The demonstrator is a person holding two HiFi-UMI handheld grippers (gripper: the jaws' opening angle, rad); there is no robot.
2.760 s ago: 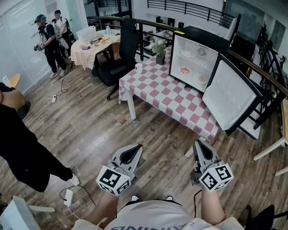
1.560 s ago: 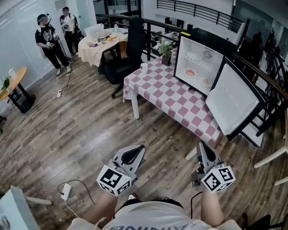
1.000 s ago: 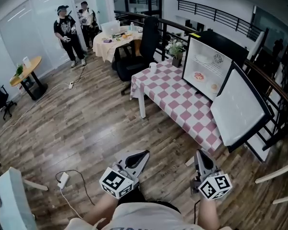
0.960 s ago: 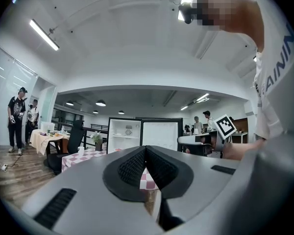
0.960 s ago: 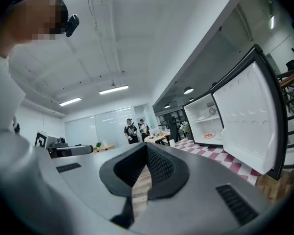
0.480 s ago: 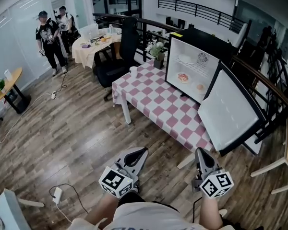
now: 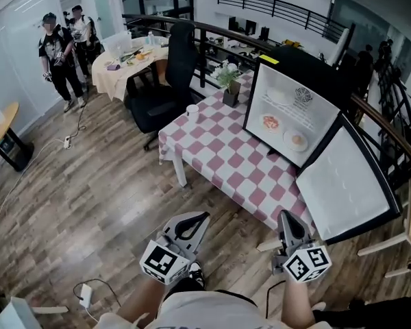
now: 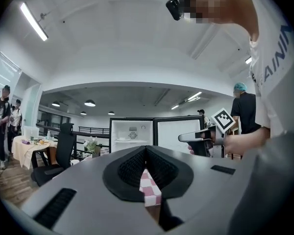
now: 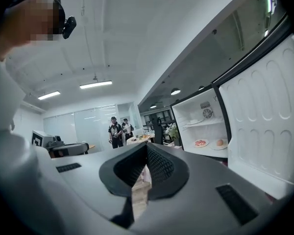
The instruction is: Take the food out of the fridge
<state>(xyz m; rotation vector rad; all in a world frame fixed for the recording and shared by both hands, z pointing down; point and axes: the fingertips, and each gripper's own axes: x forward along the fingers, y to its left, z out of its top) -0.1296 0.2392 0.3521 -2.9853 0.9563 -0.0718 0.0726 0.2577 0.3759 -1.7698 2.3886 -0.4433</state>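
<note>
A white plate of pink-topped food (image 7: 270, 123) and a white plate with a round bun (image 7: 296, 140) sit on the lower shelf of a small black fridge (image 7: 291, 57). Its white-lined door (image 7: 346, 184) is wide open. The fridge stands on a red-and-white checked bench (image 7: 219, 149). The left gripper (image 7: 204, 216) and right gripper (image 7: 285, 216) are level and well short of the fridge, jaws closed together, holding nothing. This seems to be the approach; next, the jaws must open and reach a plate.

A black compact fridge (image 7: 298, 64) stands with its door (image 7: 346, 184) wide open on a pink-checked worktop (image 7: 219, 149), a red-topped dish (image 7: 270, 123) and a round bun (image 7: 298, 140) plated side by side on its lower shelf.
</note>
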